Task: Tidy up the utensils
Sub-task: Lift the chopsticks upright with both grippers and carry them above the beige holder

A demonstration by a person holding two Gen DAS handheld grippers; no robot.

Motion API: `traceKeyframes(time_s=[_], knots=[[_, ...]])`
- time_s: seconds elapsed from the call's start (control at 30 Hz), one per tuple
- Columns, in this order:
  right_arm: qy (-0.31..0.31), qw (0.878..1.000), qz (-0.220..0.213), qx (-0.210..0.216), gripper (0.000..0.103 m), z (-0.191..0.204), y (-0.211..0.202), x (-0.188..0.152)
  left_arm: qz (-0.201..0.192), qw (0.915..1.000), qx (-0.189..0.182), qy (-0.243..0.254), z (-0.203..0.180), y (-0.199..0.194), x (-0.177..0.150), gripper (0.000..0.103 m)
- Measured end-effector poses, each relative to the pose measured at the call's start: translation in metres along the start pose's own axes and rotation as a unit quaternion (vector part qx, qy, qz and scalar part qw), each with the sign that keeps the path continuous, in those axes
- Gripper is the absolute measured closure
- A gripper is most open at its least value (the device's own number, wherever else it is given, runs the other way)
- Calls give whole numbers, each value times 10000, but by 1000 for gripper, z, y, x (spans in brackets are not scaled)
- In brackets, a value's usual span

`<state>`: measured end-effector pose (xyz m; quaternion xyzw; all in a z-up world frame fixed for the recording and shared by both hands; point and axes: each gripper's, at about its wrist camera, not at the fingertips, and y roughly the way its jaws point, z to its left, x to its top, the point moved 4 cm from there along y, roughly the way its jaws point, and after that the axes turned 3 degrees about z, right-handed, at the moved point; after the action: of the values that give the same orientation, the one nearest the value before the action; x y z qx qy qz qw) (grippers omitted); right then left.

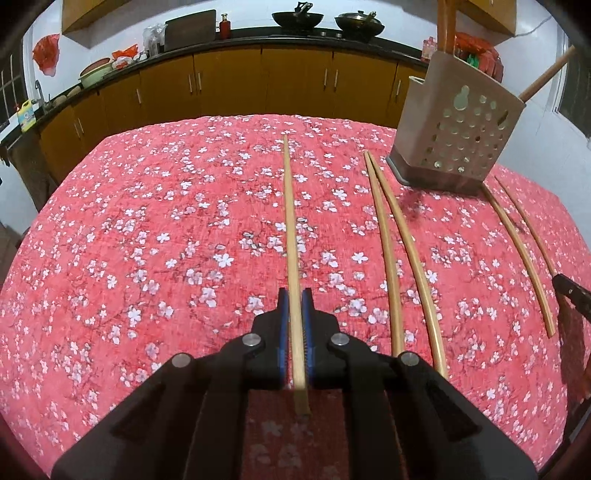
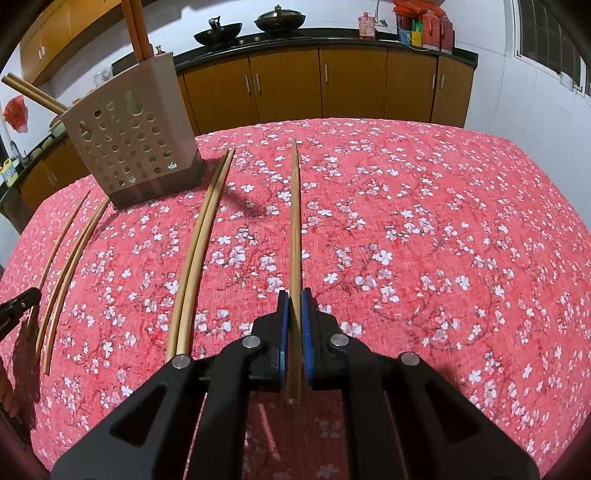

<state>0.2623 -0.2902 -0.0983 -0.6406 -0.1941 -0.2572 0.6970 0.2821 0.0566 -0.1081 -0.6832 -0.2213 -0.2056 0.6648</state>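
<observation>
My left gripper [image 1: 294,295] is shut on a single bamboo chopstick [image 1: 290,221] that points away from me over the table. My right gripper [image 2: 294,297] is shut on another chopstick [image 2: 294,221], also pointing forward. A beige perforated utensil holder [image 1: 458,125] stands on the table at the far right in the left wrist view, and at the far left in the right wrist view [image 2: 129,144]. It holds several chopsticks. A chopstick pair [image 1: 402,254] lies right of my left gripper. A second pair [image 1: 517,243] lies further right. Both pairs show in the right wrist view [image 2: 199,254] [image 2: 70,262].
The table carries a red floral cloth [image 1: 166,240]. Behind it runs a kitchen counter with yellow cabinets [image 1: 229,77], two woks [image 1: 297,18] and bottles. The other gripper's tip shows at the right edge [image 1: 572,295].
</observation>
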Motion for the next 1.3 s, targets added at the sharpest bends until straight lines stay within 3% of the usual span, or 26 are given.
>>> traceKeyframes(time_s=[0.1, 0.27, 0.67, 0.97, 1.3], knots=[[47, 9999, -155, 35, 95, -3, -15, 3, 117, 9999, -17, 26, 2, -4, 1, 95], [75, 9985, -534, 63, 95, -8, -43, 15, -73, 9999, -69, 25, 10, -28, 7, 95], [73, 9896, -1435, 83, 95, -8, -100, 46, -958, 9953, -126, 84, 13, -100, 42, 95], [55, 9807, -1952, 100, 95, -4, -133, 63, -1750, 9841, -292, -35, 13, -150, 71, 95], [-22, 9755, -2196, 144, 96, 3, -153, 82, -2115, 9764, -427, 76, 8, -178, 92, 95]])
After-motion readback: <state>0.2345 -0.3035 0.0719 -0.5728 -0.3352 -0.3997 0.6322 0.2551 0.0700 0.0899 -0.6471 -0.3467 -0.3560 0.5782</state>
